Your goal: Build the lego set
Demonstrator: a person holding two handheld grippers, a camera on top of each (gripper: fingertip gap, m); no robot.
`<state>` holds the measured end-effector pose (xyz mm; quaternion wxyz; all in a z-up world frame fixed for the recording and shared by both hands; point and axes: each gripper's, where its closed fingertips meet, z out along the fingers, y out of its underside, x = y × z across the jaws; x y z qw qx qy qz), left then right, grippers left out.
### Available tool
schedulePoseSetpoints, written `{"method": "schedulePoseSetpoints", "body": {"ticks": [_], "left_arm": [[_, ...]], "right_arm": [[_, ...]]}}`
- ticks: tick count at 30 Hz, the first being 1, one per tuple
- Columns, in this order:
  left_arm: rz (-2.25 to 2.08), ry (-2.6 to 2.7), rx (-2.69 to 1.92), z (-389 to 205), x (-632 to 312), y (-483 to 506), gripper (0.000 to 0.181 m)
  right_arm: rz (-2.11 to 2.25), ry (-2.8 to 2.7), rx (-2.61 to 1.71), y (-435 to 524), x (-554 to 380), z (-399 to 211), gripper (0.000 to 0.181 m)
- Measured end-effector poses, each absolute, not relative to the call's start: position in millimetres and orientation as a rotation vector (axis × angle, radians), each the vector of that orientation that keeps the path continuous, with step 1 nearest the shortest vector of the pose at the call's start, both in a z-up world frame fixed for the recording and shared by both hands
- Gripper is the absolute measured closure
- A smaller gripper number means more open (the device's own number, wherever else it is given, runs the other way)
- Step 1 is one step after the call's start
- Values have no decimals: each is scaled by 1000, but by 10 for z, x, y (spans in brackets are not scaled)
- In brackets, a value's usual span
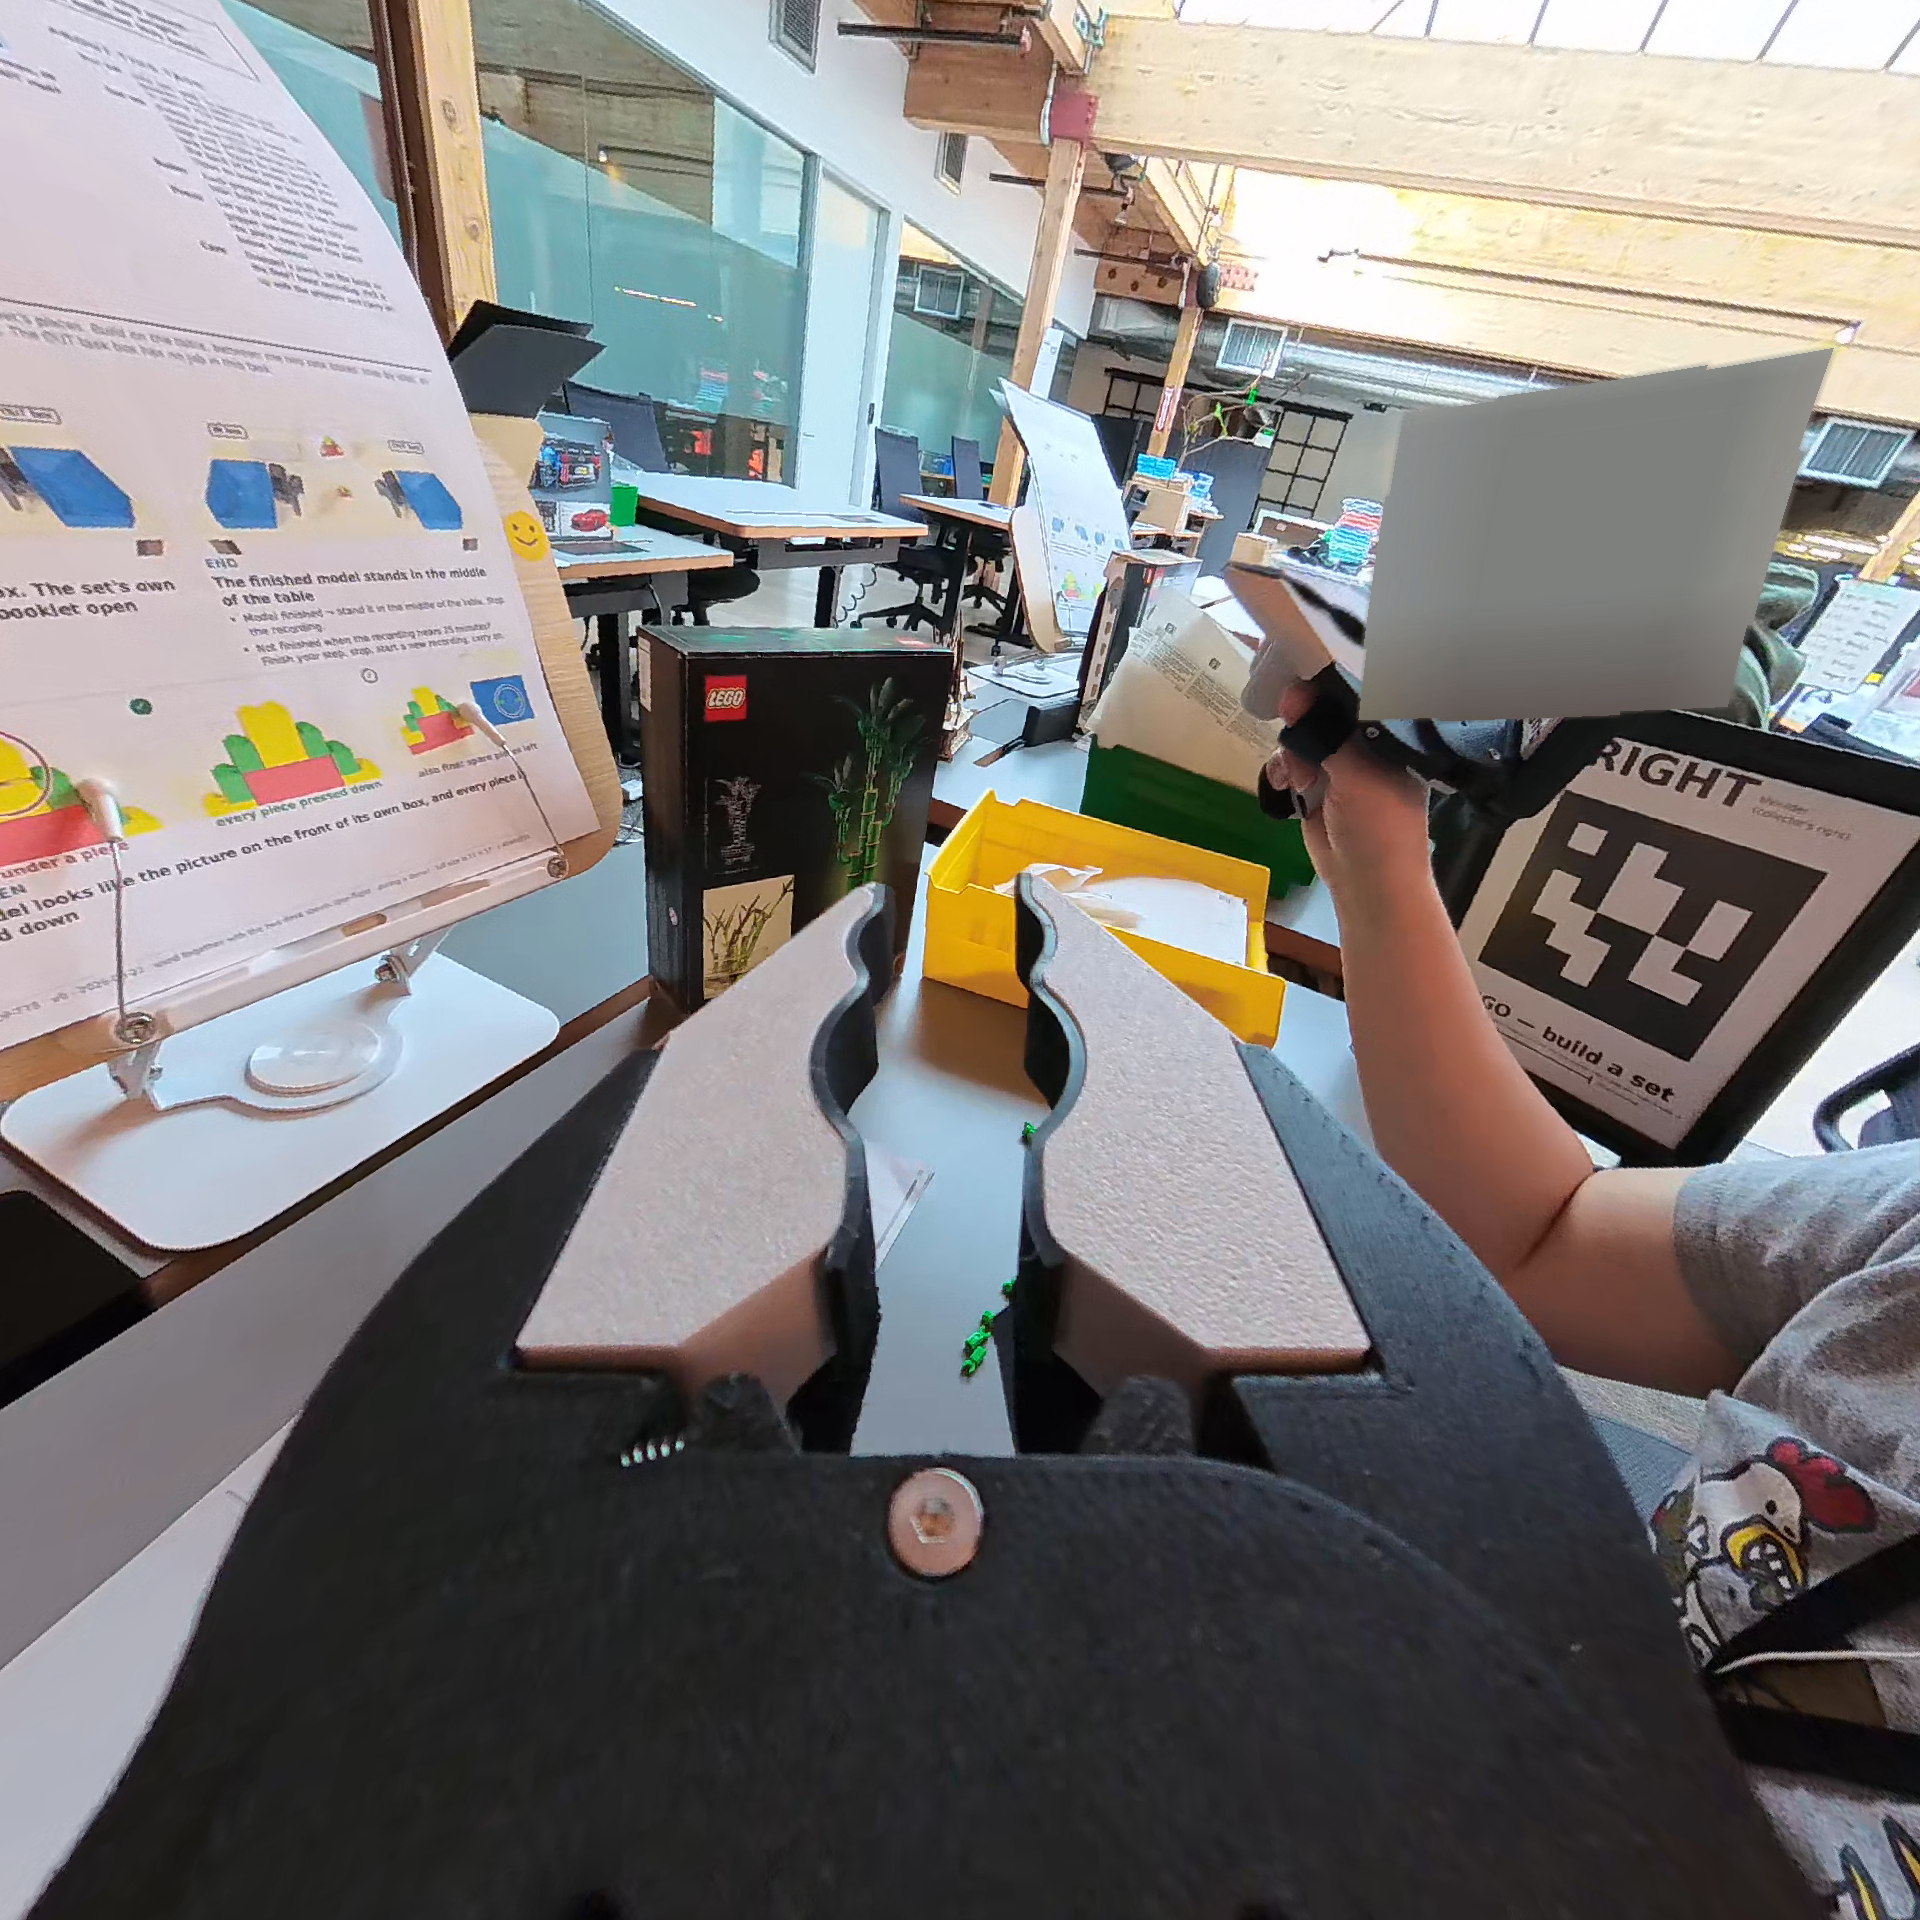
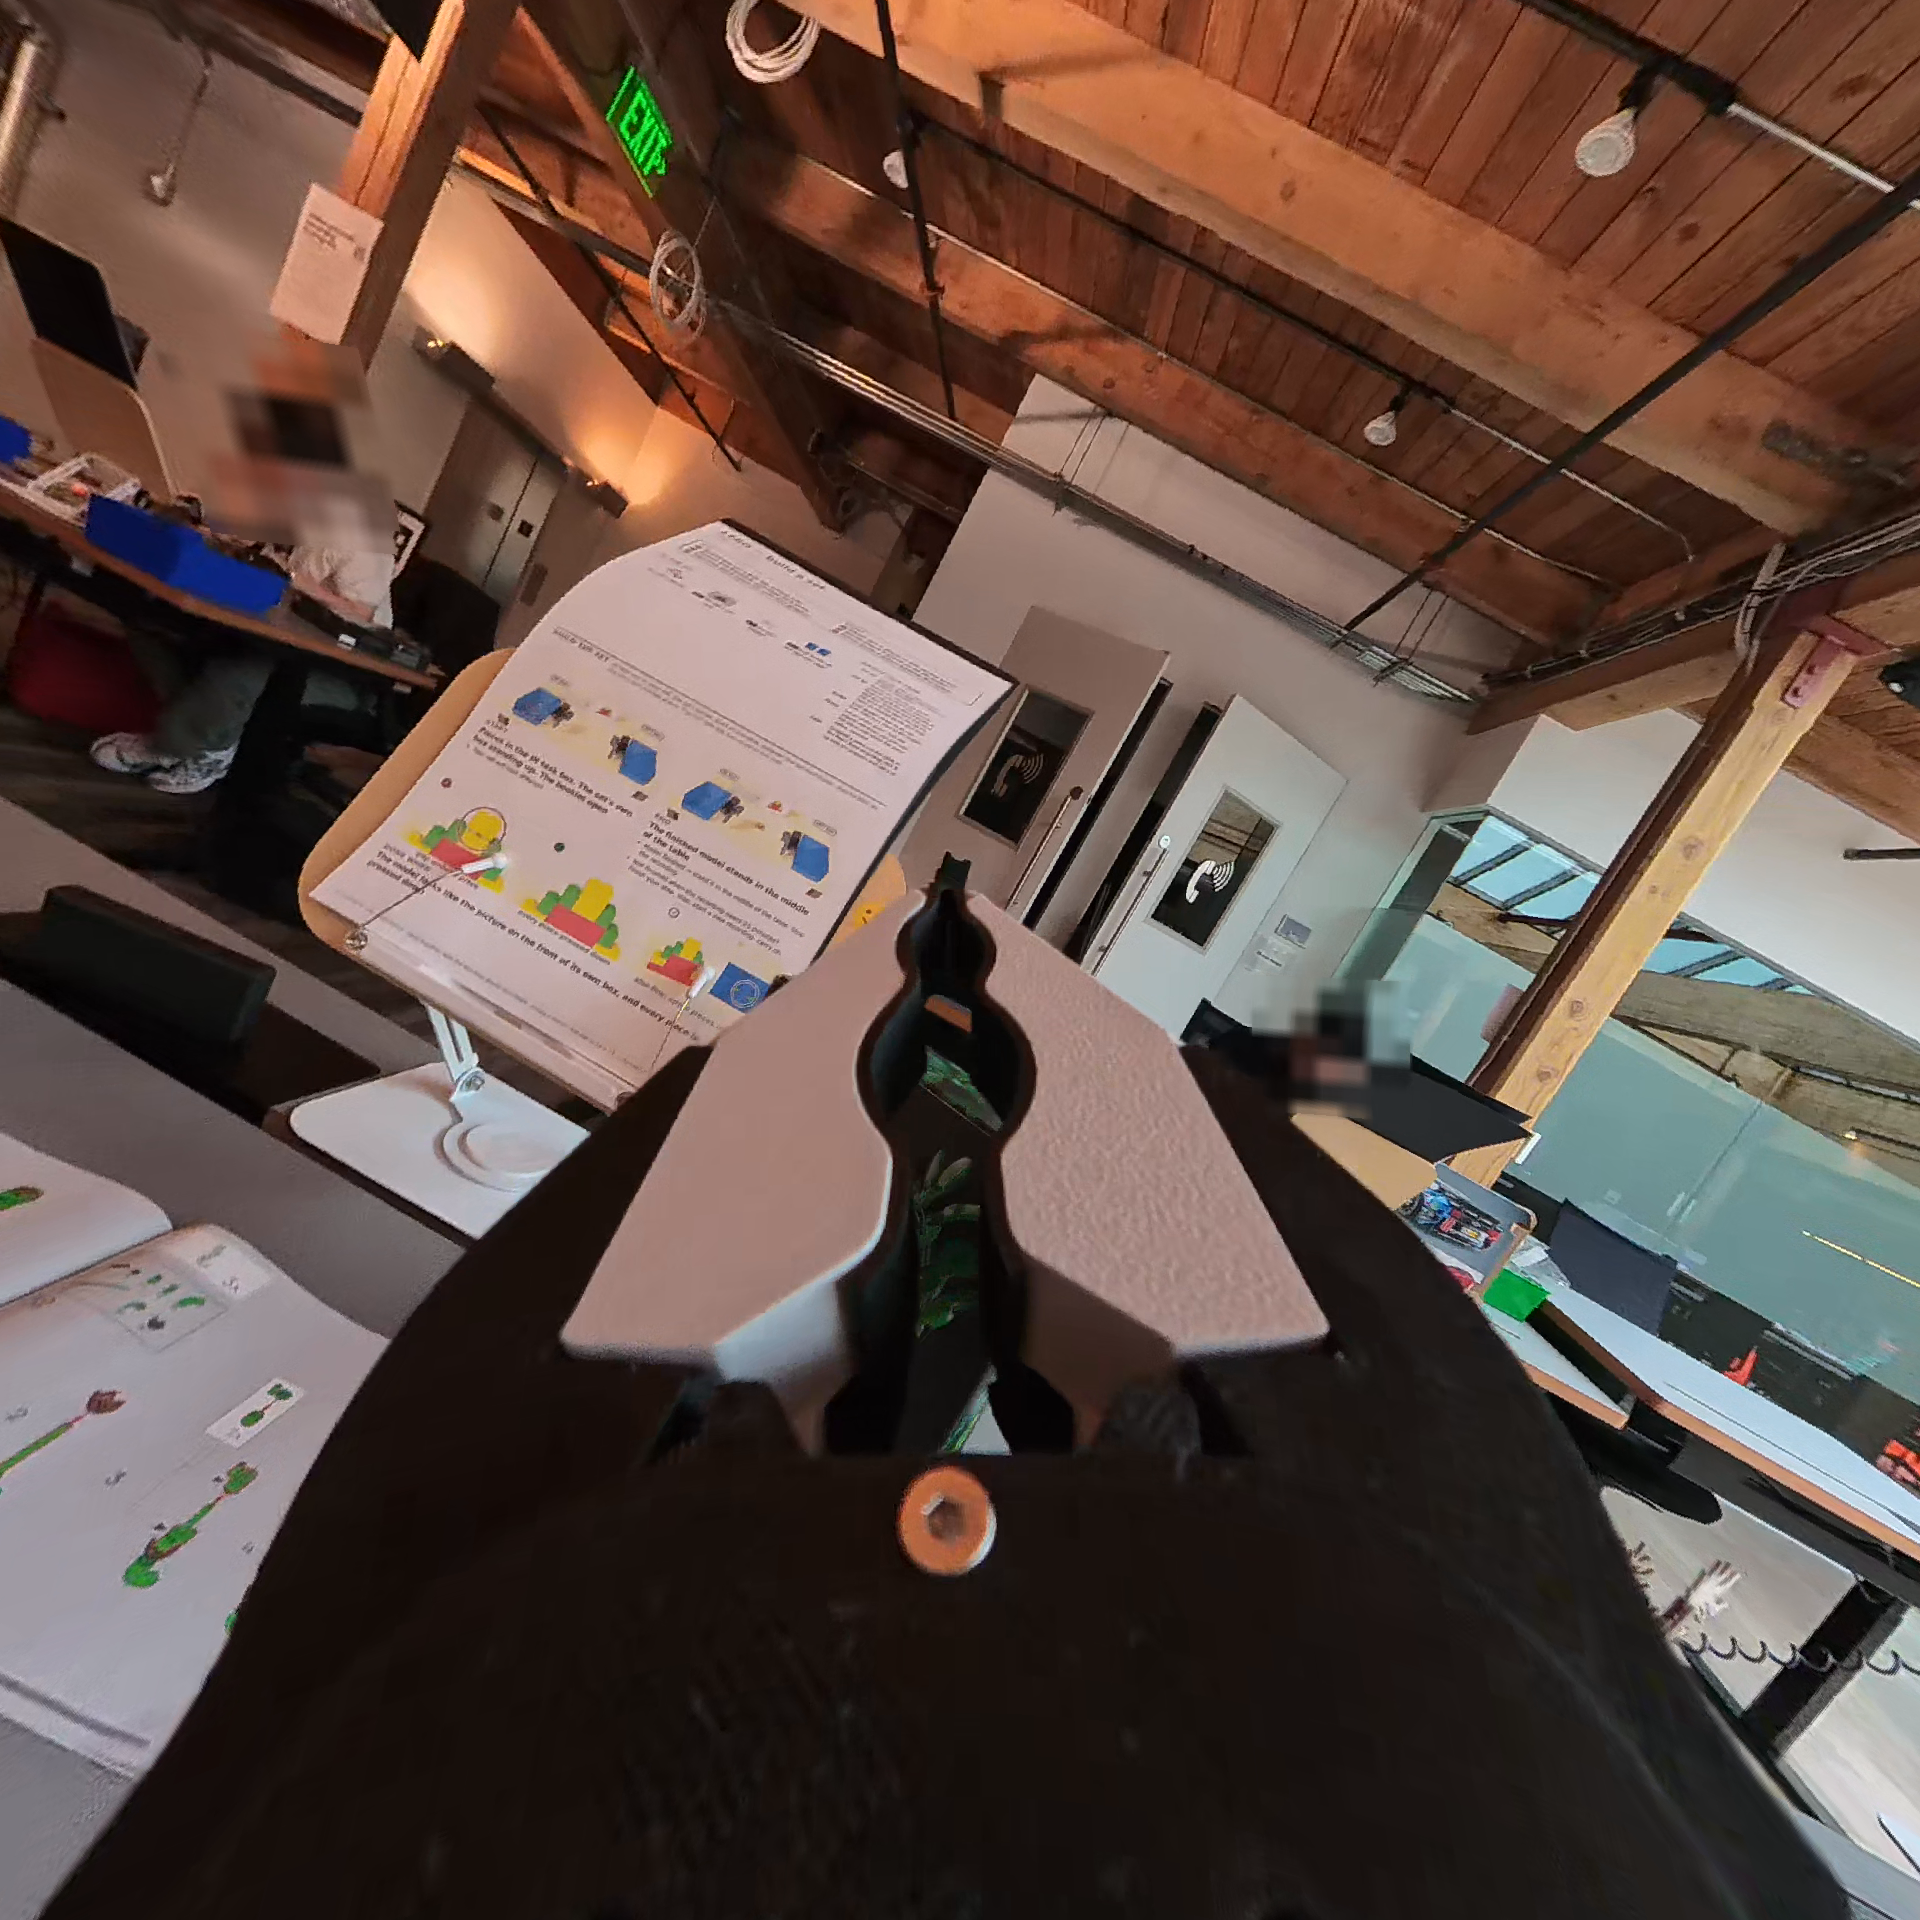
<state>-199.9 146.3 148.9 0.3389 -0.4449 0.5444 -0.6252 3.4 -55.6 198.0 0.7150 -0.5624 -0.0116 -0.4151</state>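
My left gripper (image 1: 954, 914) is open and empty, and hangs over the grey table (image 1: 935, 1070). Small green lego pieces (image 1: 977, 1342) lie on the table below its gap. The black lego box (image 1: 790, 810) stands upright just beyond its fingertips. My right gripper (image 2: 948, 883) is shut and raised, pointing up towards the room. Only the black pad edges show at its tips, so I cannot tell if a small piece is pinched there. It also shows in the left wrist view (image 1: 1288, 623), held high in a hand at the right. The open building booklet (image 2: 125, 1455) lies at lower left.
A yellow bin (image 1: 1101, 935) with white bags sits behind and to the right of the box. An instruction sheet on a white stand (image 1: 260, 623) fills the left side; it also shows in the right wrist view (image 2: 665, 810). A marker board (image 1: 1652, 935) stands at the right, past the person's forearm (image 1: 1455, 1091). There is about 30 centimeters between the tips of the two grippers.
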Motion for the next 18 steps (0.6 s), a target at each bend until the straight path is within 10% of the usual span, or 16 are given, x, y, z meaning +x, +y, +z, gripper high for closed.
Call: {"method": "schedulePoseSetpoints", "body": {"ticks": [18], "left_arm": [[-1460,1495,-1203,1312,-1865,1339,165]], "right_arm": [[-402,140,-2487,-188,301,-250,170]]}}
